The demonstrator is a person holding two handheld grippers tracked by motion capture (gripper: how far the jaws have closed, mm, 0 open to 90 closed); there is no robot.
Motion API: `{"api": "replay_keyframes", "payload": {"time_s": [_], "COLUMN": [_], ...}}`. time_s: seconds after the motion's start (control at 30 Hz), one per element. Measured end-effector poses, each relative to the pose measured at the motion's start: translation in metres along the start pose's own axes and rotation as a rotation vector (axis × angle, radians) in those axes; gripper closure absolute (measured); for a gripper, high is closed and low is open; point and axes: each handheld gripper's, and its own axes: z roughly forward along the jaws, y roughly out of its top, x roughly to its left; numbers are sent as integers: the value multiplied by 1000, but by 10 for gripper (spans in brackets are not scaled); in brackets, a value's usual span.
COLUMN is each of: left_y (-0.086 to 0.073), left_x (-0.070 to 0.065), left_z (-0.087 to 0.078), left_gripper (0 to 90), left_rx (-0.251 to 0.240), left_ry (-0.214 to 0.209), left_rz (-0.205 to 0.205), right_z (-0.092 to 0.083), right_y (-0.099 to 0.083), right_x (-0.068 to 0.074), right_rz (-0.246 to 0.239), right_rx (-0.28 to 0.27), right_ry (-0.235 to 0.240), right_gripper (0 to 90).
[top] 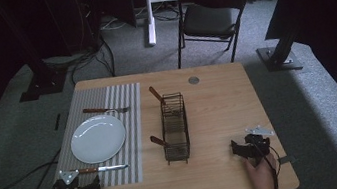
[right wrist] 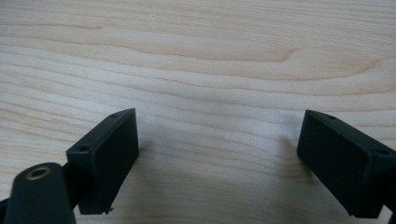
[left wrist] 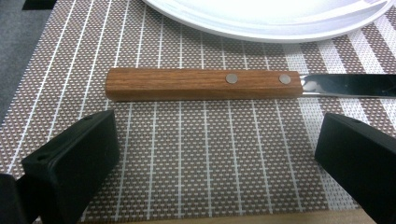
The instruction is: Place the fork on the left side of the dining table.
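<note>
Both grippers are held with jaws spread wide and nothing between them. On the wooden table (top: 220, 117), the left gripper (top: 94, 185) is seen at the near left corner in the high view, resting at the near edge of the striped placemat (top: 131, 130); the right gripper (top: 238, 149) is set on bare wood at the near right, well apart from everything else.

A wire cutlery basket (top: 175, 126) stands near the table's middle, with two wooden handles rising from it, and a white plate (top: 98, 139) lies on the placemat, a fork (top: 105, 110) beyond it.

The table knife (top: 101, 169) is the thing nearest the left gripper, just ahead of its jaws and on the near side of the plate. In the left gripper view its long axis is seen to run crosswise to the jaws' reach, in line with the gap between them, handle toward the left jaw and blade toward the right. The left gripper is by far the nearer of the two. A straight advance would probably bring the jaws past the handle's ends, so a turn of the hand may be needed.

The knife's handle (left wrist: 203, 84) is of reddish-brown wood, flat-sided, fixed with two small metal rivets; the steel blade (left wrist: 348, 85) is bright and mirror-like.
</note>
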Motion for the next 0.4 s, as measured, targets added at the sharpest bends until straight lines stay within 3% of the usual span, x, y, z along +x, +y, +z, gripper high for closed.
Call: {"api": "replay_keyframes", "payload": {"time_s": [0.4], "left_y": [2], "left_x": [0], "left_z": [1], "left_gripper": [0], "left_rx": [10], "left_ry": [0], "left_rz": [-3], "right_z": [0], "right_y": [0], "right_x": [0], "right_rz": [0], "right_rx": [0], "right_ry": [0], "right_gripper": [123]}}
